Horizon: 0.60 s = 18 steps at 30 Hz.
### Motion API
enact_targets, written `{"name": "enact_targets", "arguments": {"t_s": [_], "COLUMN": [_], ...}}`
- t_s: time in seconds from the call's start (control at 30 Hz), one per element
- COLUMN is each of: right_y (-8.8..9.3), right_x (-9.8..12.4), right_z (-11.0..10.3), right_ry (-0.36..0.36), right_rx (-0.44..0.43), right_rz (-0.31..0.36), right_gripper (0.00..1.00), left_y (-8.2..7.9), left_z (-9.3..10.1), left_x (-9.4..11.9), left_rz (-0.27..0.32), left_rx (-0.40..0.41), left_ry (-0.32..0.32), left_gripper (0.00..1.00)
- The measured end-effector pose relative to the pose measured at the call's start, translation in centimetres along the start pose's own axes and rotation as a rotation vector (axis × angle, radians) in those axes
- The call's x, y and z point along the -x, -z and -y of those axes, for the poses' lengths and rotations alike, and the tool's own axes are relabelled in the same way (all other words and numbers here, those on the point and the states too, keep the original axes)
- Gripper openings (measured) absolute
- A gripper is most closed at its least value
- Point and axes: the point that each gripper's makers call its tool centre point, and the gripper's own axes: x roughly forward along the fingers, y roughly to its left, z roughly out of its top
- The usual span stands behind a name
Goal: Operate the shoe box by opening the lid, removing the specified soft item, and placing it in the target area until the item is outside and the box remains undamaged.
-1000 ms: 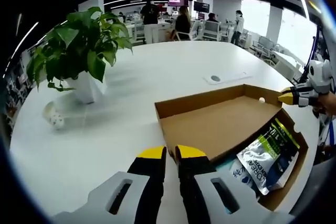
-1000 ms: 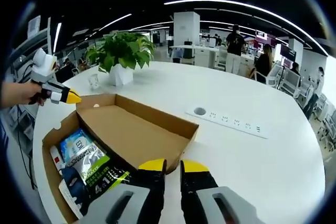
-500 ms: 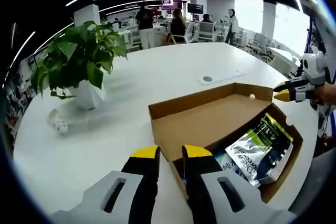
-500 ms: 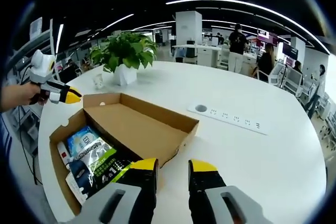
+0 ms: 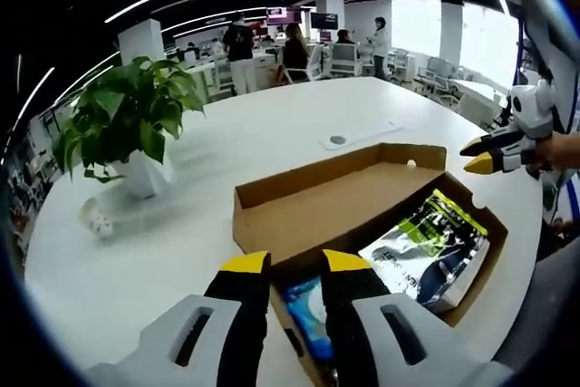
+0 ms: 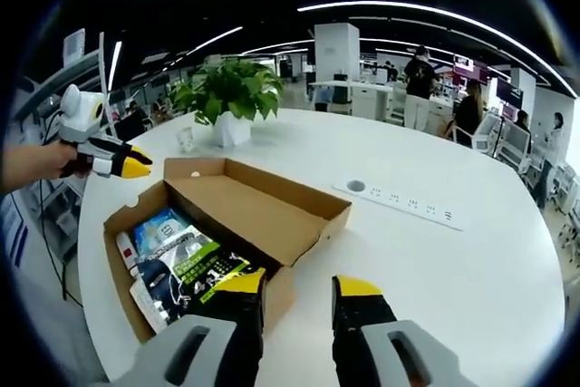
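Now the shoe box (image 6: pixel 227 224) sits lid-open on the white surface (image 6: pixel 435 260), its flap (image 5: pixel 344 210) folded back flat beside the tray, and the soft packets lie in the tray portion. From the right gripper (image 6: pixel 296 294) the packets lie just ahead and to the left of the fingers, almost under the left fingertip; from the left gripper (image 5: pixel 294 266) they lie just ahead and to the right. The large green-and-silver pouch (image 5: pixel 426 251) runs lengthwise along the tray, so a grasp would likely come across its short side. Both grippers look about equally near (each hovers at a box edge), both with fingers parted and holding nothing. Counted: one box, one green-and-silver pouch, at least one blue packet (image 6: pixel 159 228) beneath it, possibly more (the stack hides its depth). One potted plant (image 6: pixel 231 97) and one small glass (image 6: pixel 186 140) stand well apart from the box.
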Motion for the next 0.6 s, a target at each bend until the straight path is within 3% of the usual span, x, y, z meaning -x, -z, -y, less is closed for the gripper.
{"name": "enact_targets", "arguments": {"t_s": [0.5, 0.6], "right_y": [-0.2, 0.1], "right_x": [1.5, 1.8], "right_z": [-2.6, -3.1], "right_ry": [-0.089, -0.107], "right_rx": [0.023, 0.021], "right_rz": [0.028, 0.024], "right_gripper": [0.36, 0.39], "left_y": [3.6, 4.1], "left_z": [4.5, 5.5], "left_x": [-0.2, -0.2], "left_rz": [-0.077, -0.092], "left_rx": [0.036, 0.074], "left_ry": [0.116, 0.154], "left_gripper": [0.30, 0.31]}}
